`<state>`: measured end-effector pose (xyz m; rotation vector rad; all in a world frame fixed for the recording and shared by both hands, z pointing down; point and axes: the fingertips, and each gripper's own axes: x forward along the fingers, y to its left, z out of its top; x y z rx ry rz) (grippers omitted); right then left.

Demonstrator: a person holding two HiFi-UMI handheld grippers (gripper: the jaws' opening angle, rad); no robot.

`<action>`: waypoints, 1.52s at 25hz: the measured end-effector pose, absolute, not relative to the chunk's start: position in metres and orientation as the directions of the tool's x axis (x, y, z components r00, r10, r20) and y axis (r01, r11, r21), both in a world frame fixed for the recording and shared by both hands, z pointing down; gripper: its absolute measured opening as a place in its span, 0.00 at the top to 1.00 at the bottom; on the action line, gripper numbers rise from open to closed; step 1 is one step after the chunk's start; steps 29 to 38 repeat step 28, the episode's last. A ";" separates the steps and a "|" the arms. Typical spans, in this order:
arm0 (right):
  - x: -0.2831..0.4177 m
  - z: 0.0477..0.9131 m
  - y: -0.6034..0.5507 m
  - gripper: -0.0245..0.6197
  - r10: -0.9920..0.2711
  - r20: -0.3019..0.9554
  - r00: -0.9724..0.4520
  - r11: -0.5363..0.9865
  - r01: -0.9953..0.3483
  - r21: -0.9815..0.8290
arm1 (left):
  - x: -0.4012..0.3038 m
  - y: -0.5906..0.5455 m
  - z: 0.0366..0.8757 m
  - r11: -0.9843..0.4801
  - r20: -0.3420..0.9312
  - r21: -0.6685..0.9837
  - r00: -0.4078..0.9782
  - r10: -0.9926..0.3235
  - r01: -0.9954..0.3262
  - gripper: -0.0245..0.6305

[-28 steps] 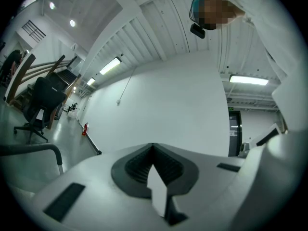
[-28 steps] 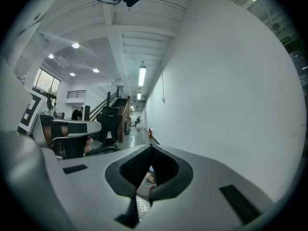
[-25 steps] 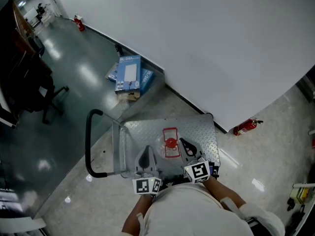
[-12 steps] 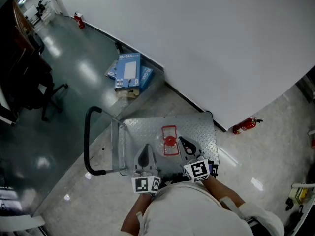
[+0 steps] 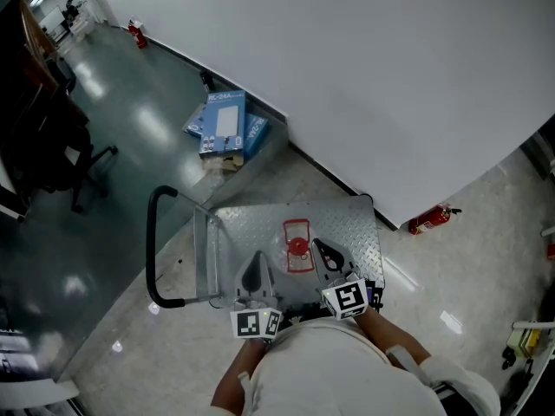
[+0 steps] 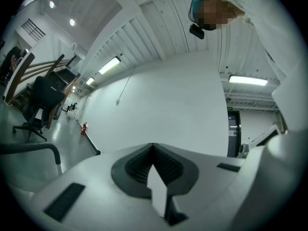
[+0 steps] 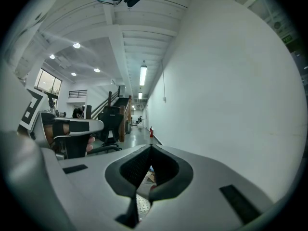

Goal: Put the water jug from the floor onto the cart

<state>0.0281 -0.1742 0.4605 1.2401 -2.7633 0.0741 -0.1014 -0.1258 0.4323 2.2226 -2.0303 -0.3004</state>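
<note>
water jug (image 5: pixel 297 248), clear with a red cap, stands upright on the cart (image 5: pixel 347 225), near the middle of its studded metal deck and off the floor. my left gripper (image 5: pixel 255 272) hangs over the near edge of the deck, apart from the jug and to its left. its fingers (image 6: pixel 138 165) are pressed together with nothing between them. my right gripper (image 5: pixel 327 256) sits just beside the jug on its right. i can't tell whether it touches the jug, but those fingers (image 7: pixel 166 170) are also closed tip to tip, with only a sliver of deck showing below them. both point out level toward the wall (image 5: pixel 373 76), a big plain white face that runs slantwise just behind the cart's far edge. the cart's black handle (image 5: pixel 153 251) loops up at the left end, well clear of both grippers. a stack of blue boxes (image 5: pixel 224 126) lies on the floor against the foot of the wall, beyond the handle end. a red fire extinguisher (image 5: pixel 431 220) lies by the wall's corner on the right, near the cart but not touching it. a dark office chair (image 5: pixel 62 150) stands far off to the left on the shiny green floor (image 5: pixel 130 146). nothing sits between my grippers and the jug.
</note>
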 end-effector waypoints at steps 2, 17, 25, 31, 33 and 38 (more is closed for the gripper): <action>0.026 0.461 -0.174 0.94 -0.738 0.120 -0.664 0.669 -0.743 0.003 | -0.102 -0.126 0.433 -0.097 -0.068 0.219 0.084 -0.994 -0.971 0.96; 0.020 0.465 -0.180 0.94 -0.727 0.126 -0.675 0.681 -0.732 0.004 | -0.108 -0.130 0.435 -0.085 -0.063 0.217 0.073 -0.995 -0.973 0.96; 0.018 0.468 -0.181 0.95 -0.724 0.134 -0.676 0.683 -0.730 0.007 | -0.112 -0.133 0.435 -0.085 -0.065 0.216 0.073 -0.995 -0.973 0.96; 0.018 0.465 -0.183 0.95 -0.722 0.113 -0.682 0.687 -0.726 0.010 | -0.112 -0.134 0.435 -0.082 -0.065 0.216 0.069 -0.995 -0.973 0.96; 0.018 0.465 -0.183 0.95 -0.722 0.113 -0.682 0.687 -0.726 0.010 | -0.112 -0.134 0.435 -0.082 -0.065 0.216 0.069 -0.995 -0.973 0.96; 0.018 0.465 -0.183 0.95 -0.722 0.113 -0.682 0.687 -0.726 0.010 | -0.112 -0.134 0.435 -0.082 -0.065 0.216 0.069 -0.995 -0.973 0.96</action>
